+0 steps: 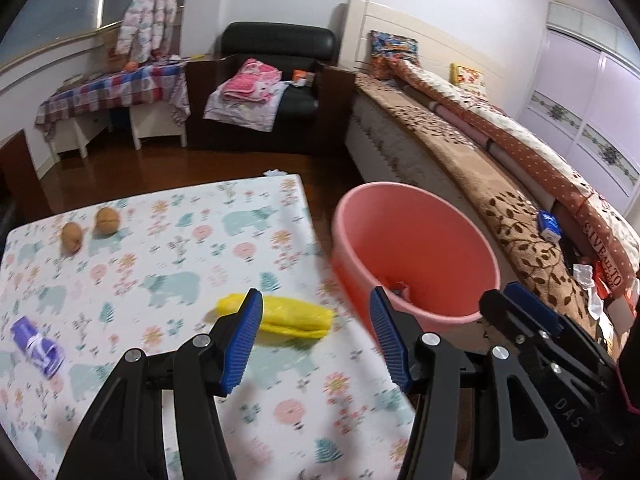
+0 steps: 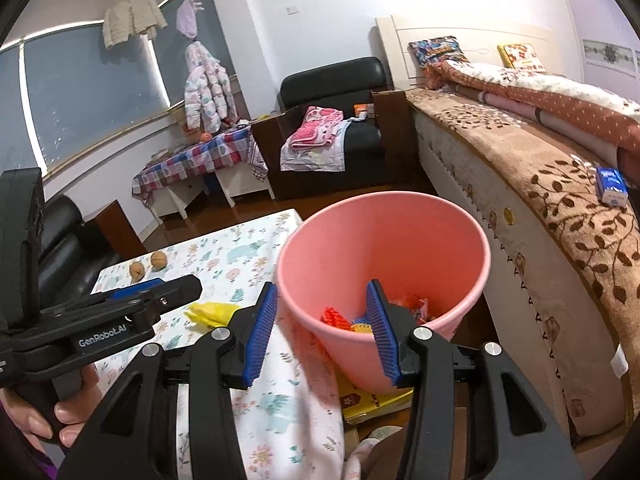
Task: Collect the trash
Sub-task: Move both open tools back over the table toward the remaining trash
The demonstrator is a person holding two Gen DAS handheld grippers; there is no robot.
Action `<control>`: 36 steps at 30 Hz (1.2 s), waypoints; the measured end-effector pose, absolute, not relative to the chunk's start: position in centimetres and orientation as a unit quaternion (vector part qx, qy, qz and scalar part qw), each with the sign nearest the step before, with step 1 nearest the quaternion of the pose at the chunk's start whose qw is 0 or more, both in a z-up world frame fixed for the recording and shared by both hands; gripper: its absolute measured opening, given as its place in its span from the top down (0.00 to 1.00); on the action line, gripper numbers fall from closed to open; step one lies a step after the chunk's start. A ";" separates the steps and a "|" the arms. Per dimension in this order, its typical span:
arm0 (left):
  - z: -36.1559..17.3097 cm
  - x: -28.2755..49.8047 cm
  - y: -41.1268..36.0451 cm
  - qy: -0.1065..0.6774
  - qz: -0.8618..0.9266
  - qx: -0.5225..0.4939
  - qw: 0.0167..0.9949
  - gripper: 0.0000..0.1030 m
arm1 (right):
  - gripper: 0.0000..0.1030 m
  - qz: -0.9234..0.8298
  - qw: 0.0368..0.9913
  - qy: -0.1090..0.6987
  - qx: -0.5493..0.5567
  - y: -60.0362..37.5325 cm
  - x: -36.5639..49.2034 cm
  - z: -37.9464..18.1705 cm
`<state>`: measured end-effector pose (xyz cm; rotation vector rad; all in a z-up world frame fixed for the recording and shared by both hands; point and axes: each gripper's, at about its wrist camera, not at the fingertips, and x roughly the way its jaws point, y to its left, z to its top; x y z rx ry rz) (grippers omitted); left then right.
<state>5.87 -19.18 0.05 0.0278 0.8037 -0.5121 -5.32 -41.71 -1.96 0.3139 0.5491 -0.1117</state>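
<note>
Both ribbed blue tongs, left (image 1: 316,340) and right (image 2: 322,332), are gaping empty beside the smooth, round pink plastic bin (image 2: 384,240); a crinkled yellow wrapper (image 1: 296,316) is lying on the floral-clothed surface (image 1: 180,248).

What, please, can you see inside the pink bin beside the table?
In the pink bin, crumpled red, yellow and blue scraps lie at the bottom; the right gripper's fingers and the near wall cover the rest.
</note>
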 end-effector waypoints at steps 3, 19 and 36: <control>0.0 5.6 -17.7 0.386 -0.225 0.015 0.894 0.47 | 0.54 -0.048 0.951 0.270 0.143 -40.3 -5.4 -1.6; -1.6 5.7 -10.7 0.414 -0.160 -0.017 0.896 0.51 | 0.54 0.030 0.946 0.300 0.120 -34.8 -4.8 -1.4; -3.4 6.1 2.8 0.433 -0.036 -0.097 0.896 0.51 | 0.54 0.143 0.920 0.364 0.000 -30.0 0.9 -4.0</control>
